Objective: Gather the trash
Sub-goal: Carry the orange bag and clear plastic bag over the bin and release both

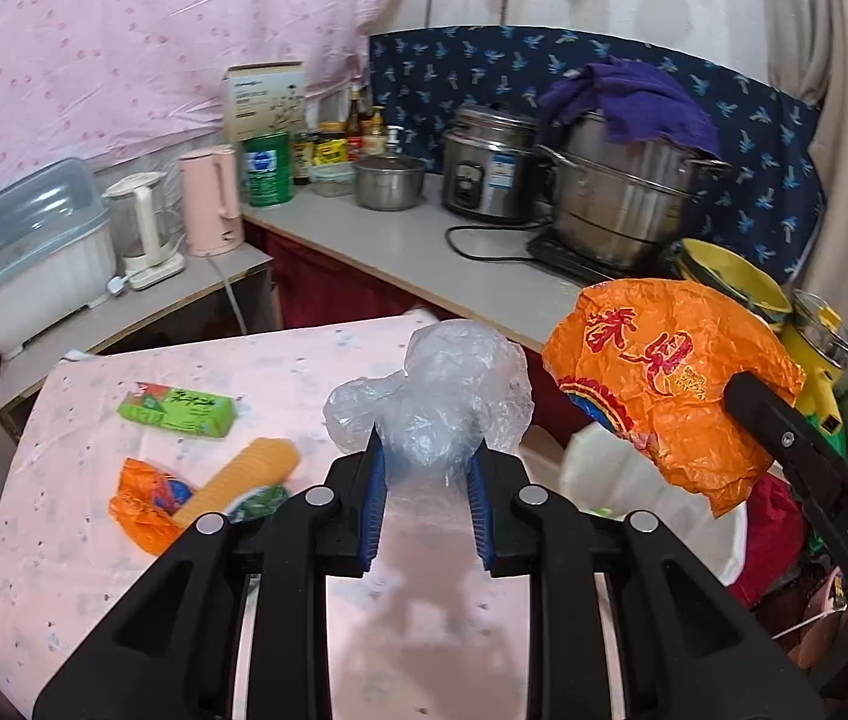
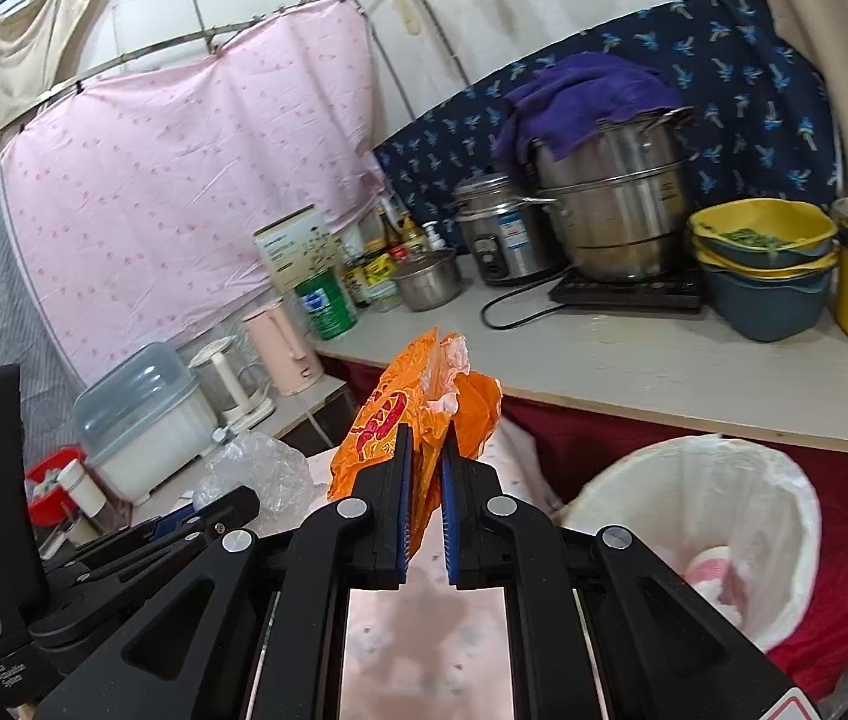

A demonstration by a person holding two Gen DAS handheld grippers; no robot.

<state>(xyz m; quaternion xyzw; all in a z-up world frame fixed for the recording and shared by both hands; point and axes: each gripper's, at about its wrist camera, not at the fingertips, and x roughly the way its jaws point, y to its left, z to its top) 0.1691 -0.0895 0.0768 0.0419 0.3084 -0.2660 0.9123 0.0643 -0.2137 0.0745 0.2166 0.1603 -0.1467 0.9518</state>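
Observation:
My left gripper [image 1: 426, 456] is shut on a crumpled clear plastic bag [image 1: 436, 396] and holds it above the pink table [image 1: 94, 570]. My right gripper [image 2: 424, 450] is shut on a crumpled orange wrapper [image 2: 418, 396], also in the left wrist view [image 1: 664, 384], held up beside the table's right edge. A white-lined trash bin [image 2: 706, 516] stands below and to the right of it. On the table lie a green box [image 1: 178, 409], an orange wrapper [image 1: 145, 501] and a ribbed yellow-orange tube [image 1: 238, 480].
A counter [image 2: 664, 366] behind holds steel pots [image 2: 616, 204], a rice cooker, yellow bowls and bottles. A lower shelf on the left carries kettles [image 1: 211, 201] and a lidded plastic box [image 1: 34, 246]. Red cloth hangs under the counter.

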